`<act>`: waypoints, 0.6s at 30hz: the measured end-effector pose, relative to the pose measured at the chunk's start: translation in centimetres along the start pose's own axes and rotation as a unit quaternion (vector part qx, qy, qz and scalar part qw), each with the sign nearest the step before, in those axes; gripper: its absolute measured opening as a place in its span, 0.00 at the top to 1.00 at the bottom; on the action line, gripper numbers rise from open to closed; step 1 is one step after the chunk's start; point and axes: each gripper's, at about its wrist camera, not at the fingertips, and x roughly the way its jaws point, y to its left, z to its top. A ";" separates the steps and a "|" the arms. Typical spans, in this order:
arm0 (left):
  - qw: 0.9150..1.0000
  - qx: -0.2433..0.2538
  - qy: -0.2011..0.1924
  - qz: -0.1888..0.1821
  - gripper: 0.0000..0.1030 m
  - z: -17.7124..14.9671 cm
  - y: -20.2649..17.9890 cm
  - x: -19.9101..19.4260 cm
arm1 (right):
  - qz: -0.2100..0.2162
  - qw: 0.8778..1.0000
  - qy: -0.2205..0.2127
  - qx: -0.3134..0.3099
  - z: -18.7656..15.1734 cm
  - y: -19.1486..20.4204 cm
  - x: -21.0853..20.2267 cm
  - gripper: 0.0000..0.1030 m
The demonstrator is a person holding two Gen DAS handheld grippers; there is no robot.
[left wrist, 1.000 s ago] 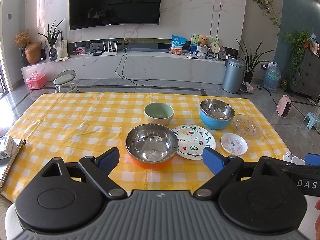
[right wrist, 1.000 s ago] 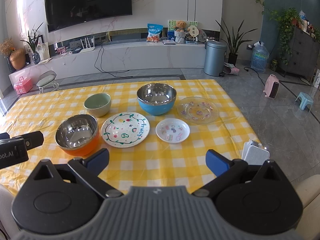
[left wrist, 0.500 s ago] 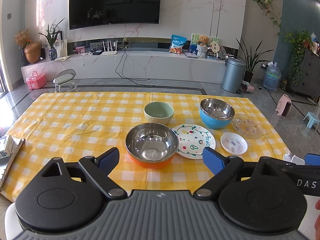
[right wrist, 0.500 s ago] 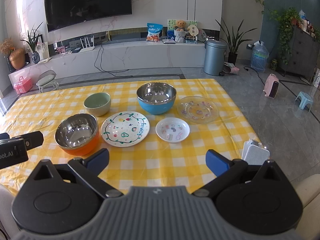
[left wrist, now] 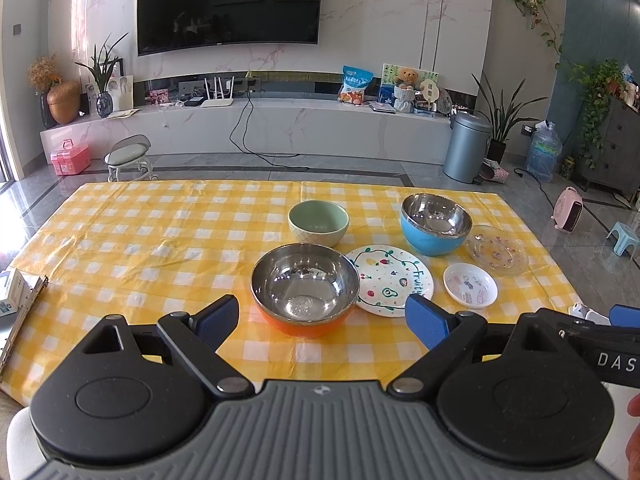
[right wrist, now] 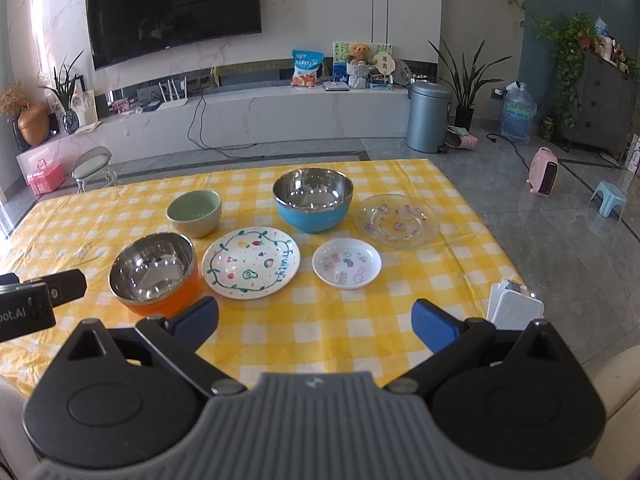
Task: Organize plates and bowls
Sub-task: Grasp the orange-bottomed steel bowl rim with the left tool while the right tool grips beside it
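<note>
On the yellow checked tablecloth (left wrist: 160, 248) stand an orange steel-lined bowl (left wrist: 305, 289), a green bowl (left wrist: 318, 222) behind it, and a blue steel-lined bowl (left wrist: 435, 218). A white plate with fruit drawings (left wrist: 390, 280) lies between them. A small white dish (left wrist: 470, 283) and a clear glass plate (left wrist: 496, 249) lie to the right. My left gripper (left wrist: 322, 318) hangs open just short of the orange bowl (right wrist: 154, 273). My right gripper (right wrist: 315, 320) is open near the front edge, short of the fruit plate (right wrist: 251, 262) and small dish (right wrist: 346, 263). Neither holds anything.
A small box and a clipboard (left wrist: 16, 300) lie at the table's left edge. A white device (right wrist: 516, 304) sits off the right front corner. The left half of the cloth (right wrist: 80, 216) is bare. Beyond are a TV wall, stool, bin and plants.
The right gripper has edged slightly forward toward the dishes. The left gripper has barely moved. Nothing on the table has shifted.
</note>
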 end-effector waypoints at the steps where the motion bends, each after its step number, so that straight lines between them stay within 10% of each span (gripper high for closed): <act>1: 1.000 0.000 -0.001 -0.002 0.00 0.2 0.1 0.2 | 0.002 1.000 -0.005 0.005 0.0 -0.1 0.1 0.02; 18: 0.997 -0.076 0.000 -0.017 0.28 5.1 6.9 4.3 | 0.067 0.997 0.014 0.023 4.2 4.8 7.3 0.18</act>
